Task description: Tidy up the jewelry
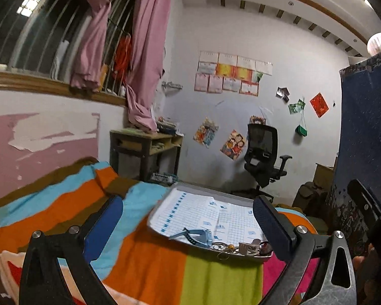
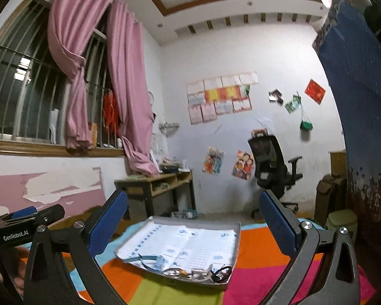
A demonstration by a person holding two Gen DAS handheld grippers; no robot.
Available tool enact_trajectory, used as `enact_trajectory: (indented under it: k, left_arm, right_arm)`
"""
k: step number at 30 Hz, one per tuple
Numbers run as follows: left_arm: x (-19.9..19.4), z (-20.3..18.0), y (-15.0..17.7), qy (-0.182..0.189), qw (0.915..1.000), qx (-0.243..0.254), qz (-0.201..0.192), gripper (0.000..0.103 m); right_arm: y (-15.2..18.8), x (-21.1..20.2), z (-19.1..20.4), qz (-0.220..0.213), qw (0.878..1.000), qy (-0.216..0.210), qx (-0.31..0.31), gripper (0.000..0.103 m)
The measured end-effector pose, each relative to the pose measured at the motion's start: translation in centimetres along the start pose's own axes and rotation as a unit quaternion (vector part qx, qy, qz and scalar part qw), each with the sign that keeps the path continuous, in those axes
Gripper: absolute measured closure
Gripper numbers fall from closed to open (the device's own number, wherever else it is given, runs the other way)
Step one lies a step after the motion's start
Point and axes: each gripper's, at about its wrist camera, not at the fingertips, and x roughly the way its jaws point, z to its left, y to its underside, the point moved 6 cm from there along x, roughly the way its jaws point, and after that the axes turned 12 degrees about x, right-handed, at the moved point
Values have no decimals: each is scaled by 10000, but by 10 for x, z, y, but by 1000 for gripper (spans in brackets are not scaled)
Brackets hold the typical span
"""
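A shallow grey tray [image 1: 190, 208] lined with grid paper lies on a striped bedspread [image 1: 149, 261]. Along its near edge rest a light blue watch [image 1: 198, 235] and a small heap of jewelry [image 1: 241, 247] with rings, cords and beads. My left gripper [image 1: 190, 226] hovers open just short of the tray, nothing between its blue pads. In the right wrist view the same tray [image 2: 180, 239], watch [image 2: 152, 260] and jewelry heap [image 2: 198, 273] sit ahead and below my right gripper [image 2: 193, 228], which is also open and holds nothing.
A black office chair [image 2: 274, 167] and a wooden desk [image 2: 162, 185] stand by the far wall. Pink curtains [image 2: 124, 96] hang at the barred window on the left. A tall blue cloth cabinet [image 2: 363, 117] rises close on the right.
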Motion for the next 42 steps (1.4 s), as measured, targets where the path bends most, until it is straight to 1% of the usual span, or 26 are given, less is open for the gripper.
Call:
enact_trajectory:
  k: [3,5,8,11,16,18,22,29,35,42]
  left_arm:
    - [-29,6,-3,-74,9998,87,-144,0]
    - [-46,8,-4,-107,9996,132,-219,0]
    - [-72,11,-4,-151,9990,221,-360,0]
    - [-98,12,-2,-170,9981,304,-515,0]
    - [-126,16,5,-144,9978,296,-574,0]
    - [-137,19,13,-144,9979,299,-563,0]
    - [-158,21,29,-161,9981,277,-518,0]
    - [-192,32,61,-229,9986,273,-400,0]
    - [-212,42,87,-232,9990,295,-233,0]
    - [-218,42,118,-61,9988,462,117,0]
  right_arm:
    - [-5,-29,9,-129,9999,-59,79,1]
    - [-5,-47,13,-194,9997,36,109,1]
    - [-9,-83,19,-467,9987,114,141,1]
    - [-13,-110,23,-657,9976,192,121,1]
    - [-10,-164,28,-881,9955,350,-26,1]
    - [-7,-181,29,-900,9950,406,-126,1]
    - [3,-212,27,-786,9953,547,-169,1]
    - [24,-242,22,-436,9964,691,-232,1]
    - [37,-259,22,-105,9972,701,-248,1]
    - [56,-268,25,353,9964,688,-346,1]
